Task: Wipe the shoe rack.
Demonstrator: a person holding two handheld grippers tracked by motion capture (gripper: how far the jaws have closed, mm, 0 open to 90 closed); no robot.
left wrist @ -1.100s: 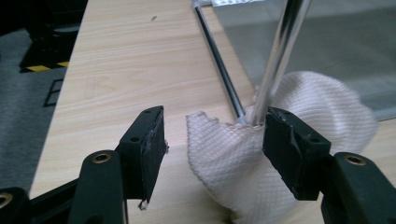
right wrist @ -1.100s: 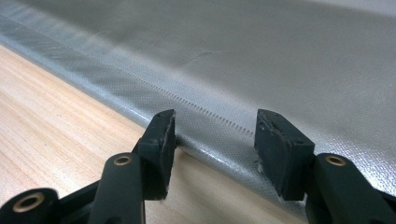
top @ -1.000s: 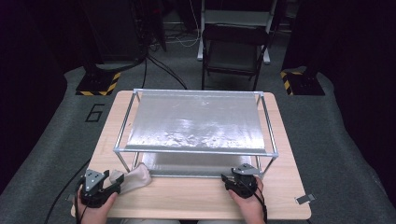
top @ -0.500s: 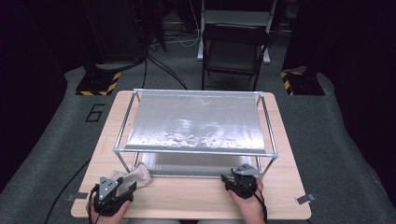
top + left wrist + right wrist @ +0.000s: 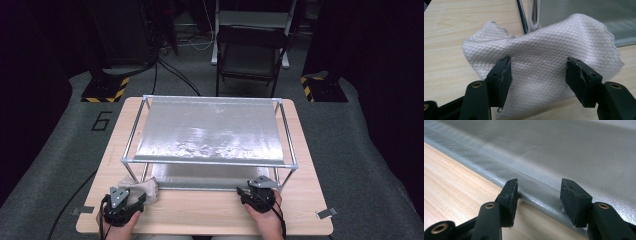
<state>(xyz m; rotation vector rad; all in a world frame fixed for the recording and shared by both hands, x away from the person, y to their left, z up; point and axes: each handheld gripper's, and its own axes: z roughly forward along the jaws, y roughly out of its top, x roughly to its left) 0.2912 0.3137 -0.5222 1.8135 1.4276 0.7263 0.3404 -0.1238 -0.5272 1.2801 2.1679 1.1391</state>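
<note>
Wooden table point(image 5: 210, 212) bearing a two-tier silver-lined rack point(image 5: 210, 132). Pale cloth point(image 5: 544, 57) crumpled at its near left leg. Left gripper point(image 5: 537, 75) spread, jaws just widening, cloth between, unpinched. Right gripper point(image 5: 537, 195) spread, empty, at the lower liner's point(image 5: 564, 157) edge. Pick-up judged pending.

Gripper point(image 5: 537, 75) jaws apart over crumpled cloth point(image 5: 541, 52) on table point(image 5: 446, 45).

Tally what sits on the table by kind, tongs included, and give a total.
Tongs: 2, left and right
Cloth: 1
Metal rack: 1
Silver sheets: 2, upper and lower
Total: 6
</note>
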